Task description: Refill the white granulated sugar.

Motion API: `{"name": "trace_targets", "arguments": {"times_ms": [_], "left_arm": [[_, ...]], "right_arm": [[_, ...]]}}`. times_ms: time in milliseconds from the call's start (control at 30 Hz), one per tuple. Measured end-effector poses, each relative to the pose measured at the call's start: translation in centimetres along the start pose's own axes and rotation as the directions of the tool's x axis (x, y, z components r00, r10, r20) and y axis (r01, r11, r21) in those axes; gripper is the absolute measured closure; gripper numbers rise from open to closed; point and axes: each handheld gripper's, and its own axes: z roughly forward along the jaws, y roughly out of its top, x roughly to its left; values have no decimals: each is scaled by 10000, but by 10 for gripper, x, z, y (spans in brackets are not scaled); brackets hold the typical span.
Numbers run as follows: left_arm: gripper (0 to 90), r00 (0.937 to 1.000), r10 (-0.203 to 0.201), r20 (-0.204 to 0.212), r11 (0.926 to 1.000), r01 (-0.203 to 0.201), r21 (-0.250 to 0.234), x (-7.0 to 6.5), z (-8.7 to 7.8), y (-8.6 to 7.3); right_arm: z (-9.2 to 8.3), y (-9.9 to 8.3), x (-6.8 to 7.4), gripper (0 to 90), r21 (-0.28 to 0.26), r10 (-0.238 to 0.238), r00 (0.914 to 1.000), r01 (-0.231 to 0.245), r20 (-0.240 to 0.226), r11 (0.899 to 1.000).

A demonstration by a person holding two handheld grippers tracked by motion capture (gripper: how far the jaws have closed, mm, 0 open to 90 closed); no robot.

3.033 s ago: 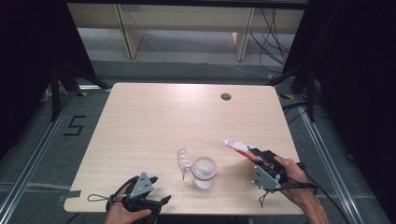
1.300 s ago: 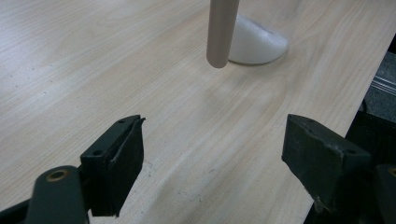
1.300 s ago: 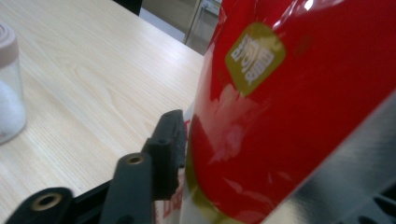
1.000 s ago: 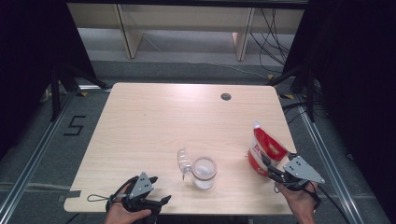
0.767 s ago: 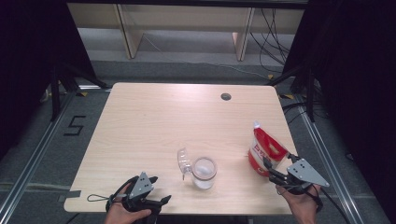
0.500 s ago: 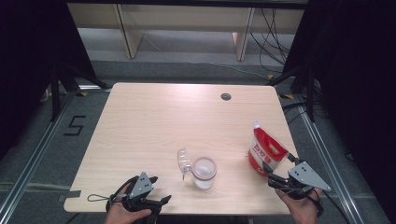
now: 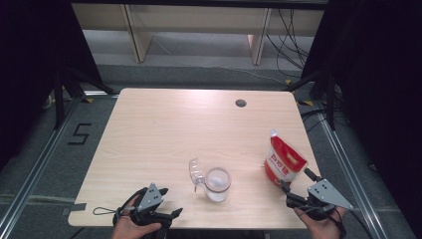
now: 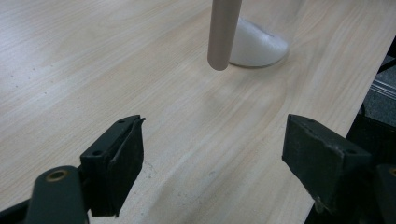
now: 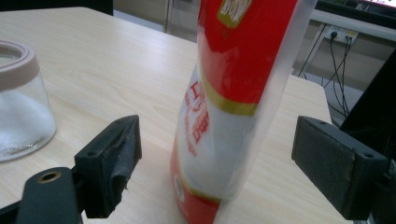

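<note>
A red and white pouch [image 7: 283, 162] stands upright on the right side of the wooden table [image 7: 164, 129]. My right gripper [image 7: 297, 182] sits just in front of it. Its jaws have just been opening and now stand wide, with the pouch [image 9: 224, 107] between them and untouched. A glass jar [image 7: 217, 183] holding white powder stands at the table's front middle, its hinged lid [image 7: 195, 172] flipped open to the left. My left gripper [image 7: 170, 201] rests at the front left edge, open and empty, pointing at the jar [image 8: 257, 44].
A dark round grommet [image 7: 241, 103] sits near the table's far edge. Metal floor rails [image 7: 35, 169] run along both sides of the table, and cables [image 7: 288, 35] hang at the back right. The table's right edge [image 9: 322, 107] lies close behind the pouch.
My right gripper has brought the pouch from beside the jar to the right, stood it upright, let go and drawn back toward the front edge. The left hand has kept still.
</note>
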Motion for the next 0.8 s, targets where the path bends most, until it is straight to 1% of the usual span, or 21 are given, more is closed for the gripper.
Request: {"name": "trace_targets", "arguments": {"times_ms": [33, 67, 100, 133, 200, 233, 267, 300, 333, 367, 400, 467, 500, 533, 567, 600, 633, 667, 733, 767, 800], "left_arm": [[202, 10000, 0, 0, 10000, 0, 0, 0, 0, 0], [202, 9999, -117, 29, 9999, 117, -116, 0, 1, 0], [202, 9999, -108, 85, 9999, 108, -38, 0, 0, 0], [202, 9999, -56, 91, 9999, 57, -107, 0, 0, 0], [200, 9998, -192, 64, 9996, 193, -184, -1, 0, 1], [200, 10000, 15, 46, 10000, -15, 16, 1, -1, 2], [200, 9999, -101, 61, 9999, 101, -85, 0, -1, 2], [200, 10000, -73, 38, 10000, 73, -62, 0, -1, 2], [200, 10000, -55, 37, 10000, 55, -43, 0, 0, 2], [200, 9999, -83, 104, 9999, 84, -86, -1, 1, 3], [200, 9999, -146, 58, 9997, 147, -173, -1, 2, 3], [200, 9999, -91, 57, 9999, 92, -96, -2, 1, 4], [200, 9999, -6, 123, 10000, 7, -96, -1, 1, 5], [200, 9999, 75, 113, 9999, -74, -89, -1, 1, 6], [200, 9998, -186, 62, 9998, 187, -111, -1, 1, 6], [201, 10000, -33, 79, 10000, 33, -75, 0, 1, 7], [201, 10000, -33, 79, 10000, 33, -75, 0, 1, 7], [201, 9997, -221, 90, 9997, 222, -107, -1, 1, 8], [201, 9998, -143, 143, 9999, 144, -63, 0, 2, 8], [202, 9996, -230, 145, 9996, 232, -172, -1, 3, 9], [203, 9995, -255, 175, 9996, 257, -79, -2, 4, 10]], "right_arm": [[0, 0, 0, 169, 0, 0, 10000, 0, 0, 10000], [0, -1, 0, 171, -101, -189, 9998, 190, 111, 9998], [-1, -1, 0, 172, -53, -126, 9999, 127, 113, 9999], [-2, -2, 2, 177, 77, 56, 10000, -56, 5, 10000], [-3, -3, 2, 176, 264, 52, 10000, -52, 28, 9996], [-3, -4, 2, 179, 177, 23, 10000, -23, 14, 9998], [-4, -5, 4, 177, 292, 145, 9999, -145, 1, 9995], [-5, -6, 4, 177, 359, 123, 9999, -122, -34, 9993], [-4, -6, 5, 178, 280, 59, 10000, -57, -71, 9996], [-5, -7, 6, 178, 450, 10, 9998, -2, -175, 9990], [-5, -7, 6, 178, 591, -93, 9998, 103, -180, 9982], [-5, -8, 5, 177, 605, -145, 9997, 157, -210, 9980], [-5, -8, 6, 177, 647, -27, 9996, 44, -266, 9979], [-5, -9, 6, 178, 594, -133, 9997, 146, -223, 9981], [-6, -9, 7, 179, 656, -78, 9996, 95, -258, 9978], [-6, -10, 7, 179, 640, -127, 9997, 139, -195, 9979], [-6, -10, 7, 179, 640, -127, 9997, 139, -195, 9979], [-6, -11, 8, 181, 731, 11, 9994, 15, -352, 9973], [-6, -13, 8, 182, 789, 30, 9992, 1, -396, 9969], [-7, -13, 8, 182, 779, -6, 9994, 34, -360, 9970], [-7, -13, 7, 183, 727, -186, 9992, 211, -345, 9971]]}}
